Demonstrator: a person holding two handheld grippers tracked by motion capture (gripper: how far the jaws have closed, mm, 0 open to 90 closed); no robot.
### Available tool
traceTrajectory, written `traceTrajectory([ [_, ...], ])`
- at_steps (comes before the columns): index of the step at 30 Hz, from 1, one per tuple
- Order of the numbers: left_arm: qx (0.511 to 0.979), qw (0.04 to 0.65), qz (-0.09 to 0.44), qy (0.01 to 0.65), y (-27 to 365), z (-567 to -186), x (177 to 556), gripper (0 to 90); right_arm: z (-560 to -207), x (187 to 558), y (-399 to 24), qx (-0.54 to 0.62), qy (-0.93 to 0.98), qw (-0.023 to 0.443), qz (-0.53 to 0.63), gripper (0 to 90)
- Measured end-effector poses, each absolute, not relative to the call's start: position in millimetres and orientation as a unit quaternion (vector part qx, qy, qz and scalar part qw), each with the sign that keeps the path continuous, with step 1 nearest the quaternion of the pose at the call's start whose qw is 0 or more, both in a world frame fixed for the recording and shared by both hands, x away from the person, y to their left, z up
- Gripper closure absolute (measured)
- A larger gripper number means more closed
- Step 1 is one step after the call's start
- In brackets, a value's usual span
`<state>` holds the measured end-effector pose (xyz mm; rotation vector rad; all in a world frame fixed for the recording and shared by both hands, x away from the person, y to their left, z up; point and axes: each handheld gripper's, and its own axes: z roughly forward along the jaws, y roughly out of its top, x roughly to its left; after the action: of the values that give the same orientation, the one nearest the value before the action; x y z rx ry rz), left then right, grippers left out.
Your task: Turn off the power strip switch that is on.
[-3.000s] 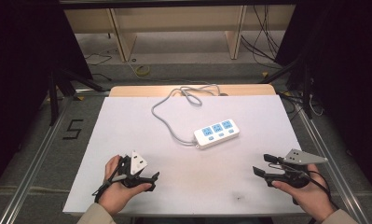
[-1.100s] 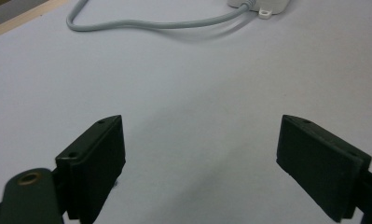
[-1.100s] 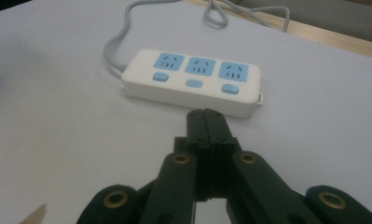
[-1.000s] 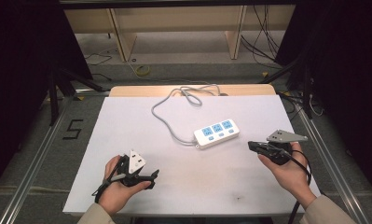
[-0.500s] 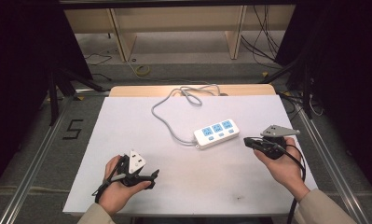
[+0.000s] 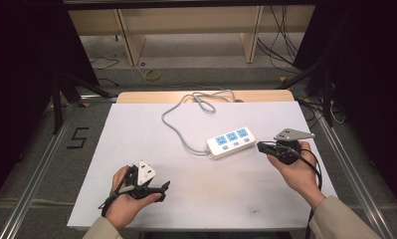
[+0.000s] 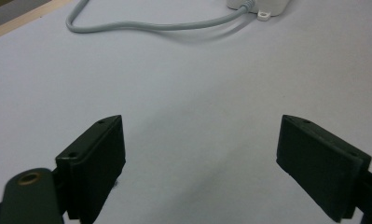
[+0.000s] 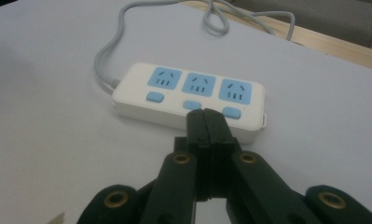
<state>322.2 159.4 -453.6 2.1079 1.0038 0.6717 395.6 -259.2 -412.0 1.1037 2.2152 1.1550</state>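
A white power strip (image 6: 230,142) with three blue sockets and three blue switches lies right of the table's middle; its grey cable (image 6: 178,125) curls off toward the far edge. My right gripper (image 6: 259,146) sits just right of the strip, pointing at its near end, jaws pressed together with nothing between them. In the right gripper view the shut tips (image 8: 206,122) stand in front of the strip (image 8: 188,95), close to its middle switch. My left gripper (image 6: 162,190) rests near the front left of the table, jaws wide apart and empty (image 7: 200,158), pointing toward the strip's cable (image 7: 151,25).
The white table top (image 6: 136,144) has a wooden strip along its far edge. Metal rails run along both sides, and a marking like a "5" (image 6: 78,138) is on the floor to the left. Shelving legs and loose cables lie beyond the table.
My right hand has moved from the front right corner forward and left, up to the power strip's right end. The left hand has stayed put.
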Motion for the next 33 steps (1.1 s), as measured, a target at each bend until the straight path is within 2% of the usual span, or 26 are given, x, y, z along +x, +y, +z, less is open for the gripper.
traceTrajectory([
  [33,0.814,0.348,0.258,0.386,159,-454,323,15.1,-411,419,-240,0.397,0.799,0.203,0.403,90.0],
])
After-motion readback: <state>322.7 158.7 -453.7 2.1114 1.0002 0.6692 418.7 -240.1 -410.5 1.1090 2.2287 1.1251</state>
